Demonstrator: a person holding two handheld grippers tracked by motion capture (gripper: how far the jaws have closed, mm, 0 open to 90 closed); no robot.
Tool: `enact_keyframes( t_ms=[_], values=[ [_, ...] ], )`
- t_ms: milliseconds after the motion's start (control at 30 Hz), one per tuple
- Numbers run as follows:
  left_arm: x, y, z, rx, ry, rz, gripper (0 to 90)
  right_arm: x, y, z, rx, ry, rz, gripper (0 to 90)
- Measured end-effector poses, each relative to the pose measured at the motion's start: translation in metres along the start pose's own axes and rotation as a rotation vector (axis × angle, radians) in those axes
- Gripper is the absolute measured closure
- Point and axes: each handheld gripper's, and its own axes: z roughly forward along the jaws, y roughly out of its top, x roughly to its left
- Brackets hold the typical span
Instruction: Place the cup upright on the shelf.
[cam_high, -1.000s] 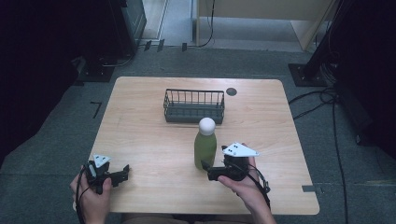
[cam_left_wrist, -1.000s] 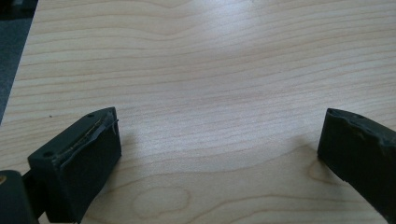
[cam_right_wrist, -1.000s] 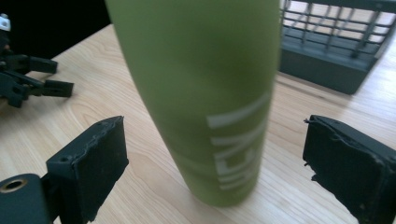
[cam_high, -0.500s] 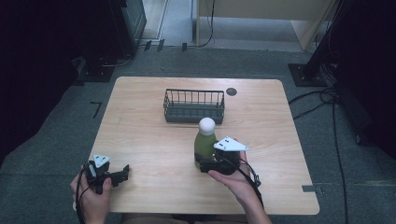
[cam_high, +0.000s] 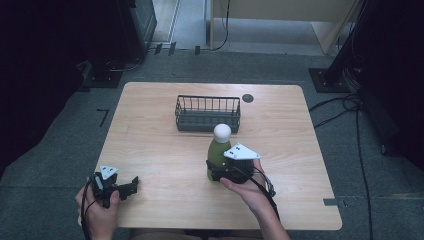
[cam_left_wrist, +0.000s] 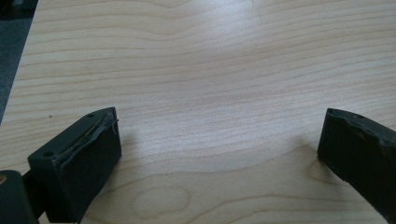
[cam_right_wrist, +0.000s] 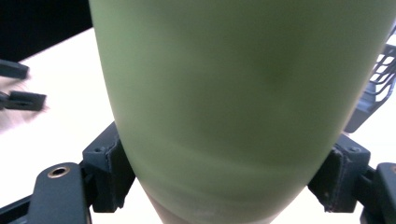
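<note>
Presently listed: green bottle (cam_high: 218, 155) with white round cap, upright on the table (cam_high: 155, 135), right of centre, near side of the wire basket (cam_high: 207, 113) and apart from it. Right gripper (cam_high: 218, 172): jaws closed against the bottle's lower body on both sides. Left gripper (cam_high: 131, 184): jaws spread wide over bare wood, holding nothing, close to the table's near-left edge. Open tabletop lies between the two grippers and left of the basket.

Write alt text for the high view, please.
The right gripper has its jaws around the base of an upright green bottle with a round white cap on a light wooden table, near a black wire basket. The left gripper rests open.
</note>
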Motion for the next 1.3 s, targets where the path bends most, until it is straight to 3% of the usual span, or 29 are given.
enact_keyframes(
  t_ms=[133,467,1300],
  values=[
    [0.0,0.0,0.0,0.0,0.0,0.0,0.0,-0.002,0.004,0.0,-0.016,0.0,0.022,20.4],
    [0.0,0.0,0.0,-0.001,0.001,-0.001,0.0,-0.008,0.025,0.003,-0.026,-0.014,0.019,20.4],
    [0.0,0.0,0.0,-0.002,0.0,-0.003,0.0,-0.032,0.096,0.008,-0.082,-0.055,0.045,20.5]
  ],
)
